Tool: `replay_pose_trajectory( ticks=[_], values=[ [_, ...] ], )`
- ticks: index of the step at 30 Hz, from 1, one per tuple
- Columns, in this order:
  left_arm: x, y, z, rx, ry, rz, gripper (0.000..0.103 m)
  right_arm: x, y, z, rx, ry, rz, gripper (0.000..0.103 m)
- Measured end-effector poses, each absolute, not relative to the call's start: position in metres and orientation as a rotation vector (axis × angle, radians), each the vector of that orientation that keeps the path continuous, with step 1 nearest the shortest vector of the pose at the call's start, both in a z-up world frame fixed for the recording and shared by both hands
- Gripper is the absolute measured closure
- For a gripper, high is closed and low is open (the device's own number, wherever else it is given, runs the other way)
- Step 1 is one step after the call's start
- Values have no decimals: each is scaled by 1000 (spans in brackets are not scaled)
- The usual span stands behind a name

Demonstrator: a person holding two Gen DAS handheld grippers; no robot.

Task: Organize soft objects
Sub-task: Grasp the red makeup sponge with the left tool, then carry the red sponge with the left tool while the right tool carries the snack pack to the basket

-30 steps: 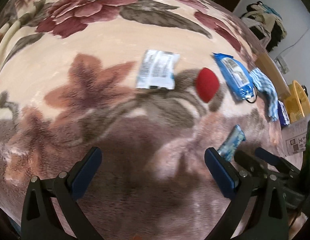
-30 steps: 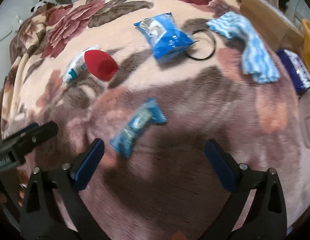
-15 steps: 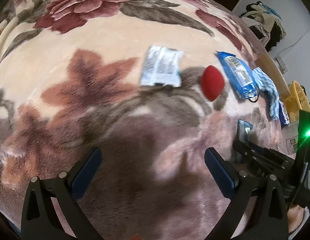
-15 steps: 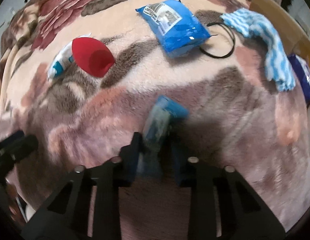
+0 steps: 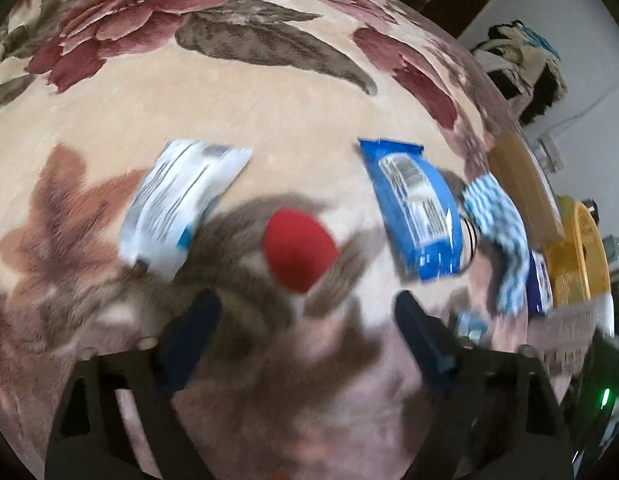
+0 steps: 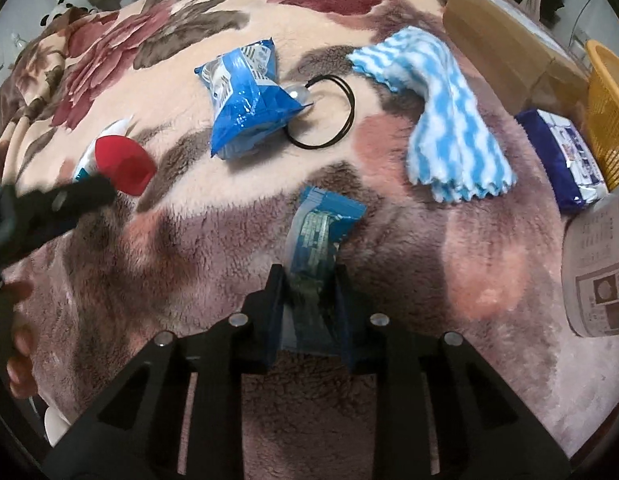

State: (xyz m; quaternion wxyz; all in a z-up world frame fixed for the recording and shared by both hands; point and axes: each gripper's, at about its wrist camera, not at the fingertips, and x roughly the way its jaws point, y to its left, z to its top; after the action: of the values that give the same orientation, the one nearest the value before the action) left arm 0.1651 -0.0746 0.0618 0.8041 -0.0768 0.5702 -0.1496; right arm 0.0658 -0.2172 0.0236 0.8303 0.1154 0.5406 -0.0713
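Now right tool [image 6: 309, 288] around packet [image 6: 319, 236].

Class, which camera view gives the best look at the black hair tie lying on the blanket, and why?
The right wrist view. There the hair tie shows as nearly a whole loop on the blanket, one side tucked under the blue packet. In the left wrist view only a short black arc shows between the packet and the striped cloth.

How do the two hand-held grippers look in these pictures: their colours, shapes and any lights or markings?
Both look alike. The right gripper has a black angular frame with triangular cut-outs, round silver screw heads and dark blue pads on its two fingers. The left gripper shows the same black frame and blue pads. A small green light glows at the left view's right edge. No sleeves show.
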Motion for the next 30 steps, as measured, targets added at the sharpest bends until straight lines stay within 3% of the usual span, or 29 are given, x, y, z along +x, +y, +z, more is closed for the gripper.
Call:
replay_pose_trajectory(
  ticks=[2,3,5,6,30],
  values=[
    [174,-81,60,-169,1209,-289,18,67,-217,20,260,1152,-142,78],
    [178,-84,59,-165,1211,-273,24,68,-217,18,264,1154,-139,78],
    [184,-86,53,-151,1231,-256,58,68,-218,15,273,1156,-134,78],
    [185,-86,50,-140,1241,-251,63,68,-219,14,275,1156,-131,78],
    [51,-62,68,108,1285,-407,64,3,-205,44,284,1099,-91,79]
  ],
)
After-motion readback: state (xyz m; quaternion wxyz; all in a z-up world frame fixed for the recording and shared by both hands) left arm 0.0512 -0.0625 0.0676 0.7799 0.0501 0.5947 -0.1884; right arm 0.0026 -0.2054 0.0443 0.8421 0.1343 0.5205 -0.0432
